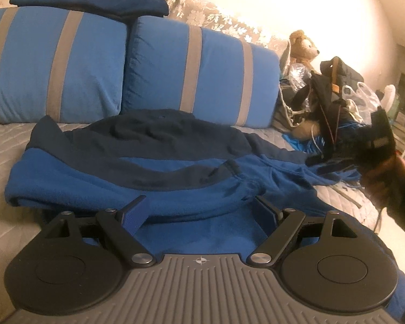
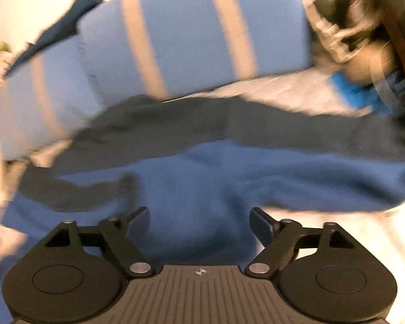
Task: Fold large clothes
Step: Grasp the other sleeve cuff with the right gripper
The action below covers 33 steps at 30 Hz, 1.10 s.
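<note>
A large fleece garment (image 1: 137,172), bright blue with dark navy panels, lies spread and partly folded on the grey quilted seat (image 1: 2,145) of a sofa. My left gripper (image 1: 201,210) stands open low over its near edge, with blue fleece lying between and below the fingers, untouched by the pads. In the blurred right wrist view, my right gripper (image 2: 199,222) is open above the blue part of the same garment (image 2: 229,178), nothing between its fingers. A person's hand (image 1: 383,178) holding that gripper shows blurred at the right edge of the left wrist view.
Two blue cushions with grey stripes (image 1: 197,73) line the sofa back, with a folded navy garment (image 1: 94,1) on top. A teddy bear (image 1: 302,46), plastic bags and dark straps (image 1: 329,100) are piled at the sofa's right end.
</note>
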Each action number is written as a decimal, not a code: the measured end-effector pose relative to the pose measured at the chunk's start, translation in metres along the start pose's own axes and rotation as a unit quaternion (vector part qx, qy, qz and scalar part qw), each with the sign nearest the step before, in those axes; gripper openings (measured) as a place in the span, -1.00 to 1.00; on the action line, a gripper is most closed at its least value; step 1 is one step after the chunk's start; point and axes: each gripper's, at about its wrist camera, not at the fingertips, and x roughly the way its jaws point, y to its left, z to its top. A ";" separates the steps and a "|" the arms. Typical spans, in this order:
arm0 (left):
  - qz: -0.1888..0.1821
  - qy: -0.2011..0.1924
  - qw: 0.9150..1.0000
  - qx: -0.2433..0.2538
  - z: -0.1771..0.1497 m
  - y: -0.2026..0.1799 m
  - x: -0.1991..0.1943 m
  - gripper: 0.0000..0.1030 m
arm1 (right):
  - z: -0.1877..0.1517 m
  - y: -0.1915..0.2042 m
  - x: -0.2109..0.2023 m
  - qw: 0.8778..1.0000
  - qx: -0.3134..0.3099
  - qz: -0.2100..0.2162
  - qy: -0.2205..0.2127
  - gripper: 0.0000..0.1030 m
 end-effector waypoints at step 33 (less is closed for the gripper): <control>0.194 0.070 0.976 0.069 0.015 0.069 -0.013 0.62 | 0.070 0.082 0.044 0.960 0.181 0.210 0.038 -0.52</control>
